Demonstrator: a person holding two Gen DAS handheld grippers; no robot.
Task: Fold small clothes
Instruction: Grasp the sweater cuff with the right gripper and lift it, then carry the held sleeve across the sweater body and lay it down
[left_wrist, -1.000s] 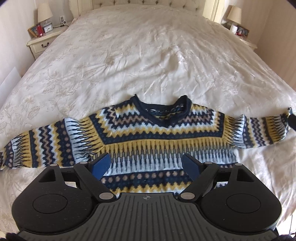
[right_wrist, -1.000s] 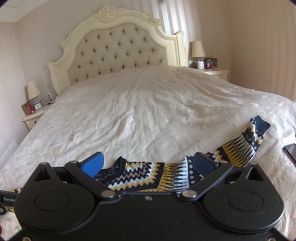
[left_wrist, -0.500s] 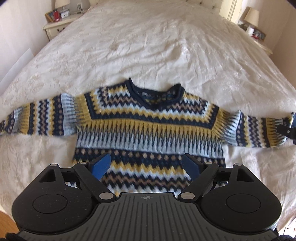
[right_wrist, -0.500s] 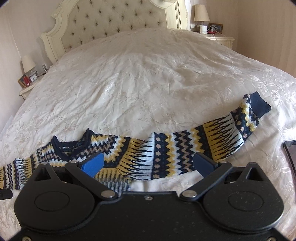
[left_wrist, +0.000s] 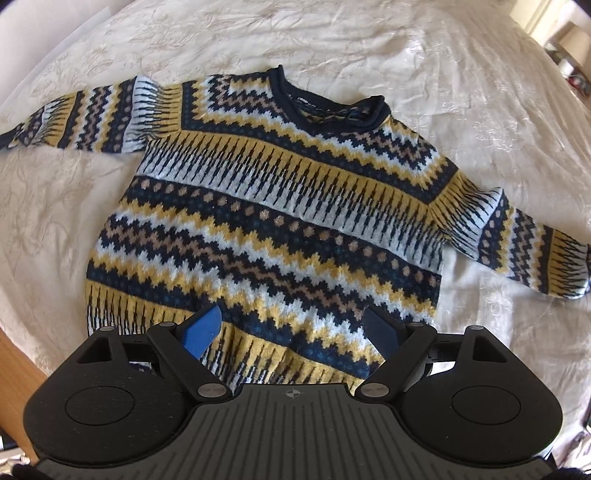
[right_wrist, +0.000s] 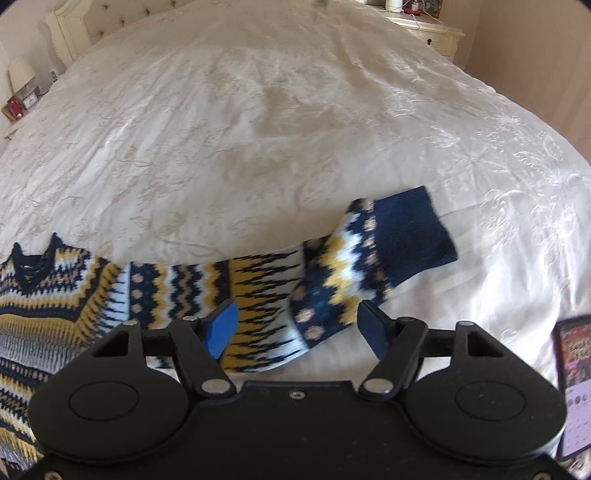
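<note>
Right hand-held gripper (right_wrist: 295, 325) astride crosswise sweater (left_wrist: 266, 206) sleeve

A sweater (left_wrist: 280, 206) is spread flat on the bed (left_wrist: 424, 55), its sleeves stretched toward the left and right frame edges, while a phone (right_wrist: 574, 391) is laid on the bed at the right wrist view's lower right.

Home bedroom: bed (right_wrist: 295, 110) with tufted headboard (right_wrist: 85, 22); nightstand (right_wrist: 436, 35) and lamp (right_wrist: 20, 72) flanking headboard.
</note>
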